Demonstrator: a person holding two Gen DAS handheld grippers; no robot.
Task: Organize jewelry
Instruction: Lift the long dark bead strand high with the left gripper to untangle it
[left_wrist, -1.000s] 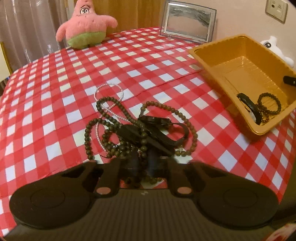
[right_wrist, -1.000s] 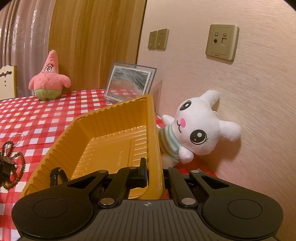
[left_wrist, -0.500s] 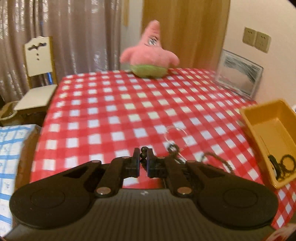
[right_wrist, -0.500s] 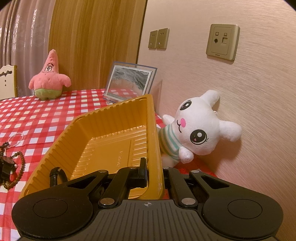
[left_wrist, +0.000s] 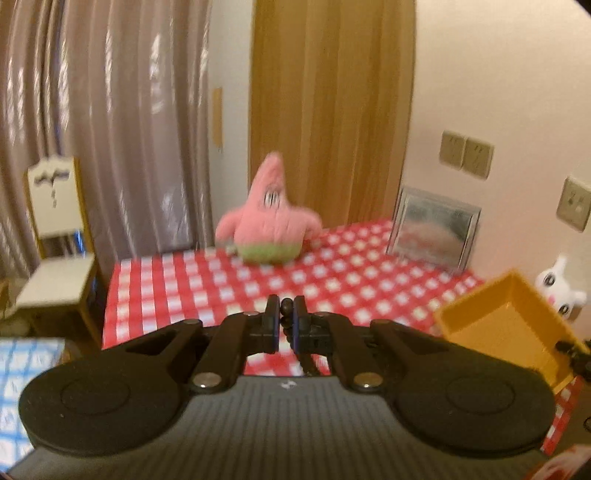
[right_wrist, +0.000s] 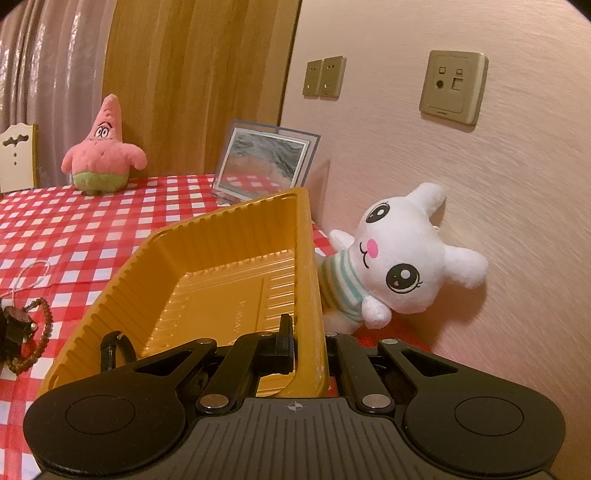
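Observation:
My left gripper (left_wrist: 285, 321) is shut on a dark bead necklace (left_wrist: 285, 309), lifted high above the red checked table (left_wrist: 192, 280); a strand hangs below the fingers. My right gripper (right_wrist: 308, 341) is shut on the near right wall of the yellow tray (right_wrist: 236, 258), tilting it; the tray also shows in the left wrist view (left_wrist: 495, 317). A black bracelet (right_wrist: 118, 347) lies in the tray's near corner. At the left edge of the right wrist view, brown beads (right_wrist: 40, 332) dangle with a dark piece (right_wrist: 16, 325). A white pearl strand (right_wrist: 31, 275) lies on the table.
A pink starfish plush (right_wrist: 101, 151) stands at the table's far side. A framed picture (right_wrist: 264, 162) leans on the wall. A white bunny plush (right_wrist: 391, 266) lies right of the tray. A chair (left_wrist: 55, 251) stands left of the table.
My left gripper closed on the bead necklace in the pile and lifted it well above the table, its view tipping up. The right gripper and tray have stayed still.

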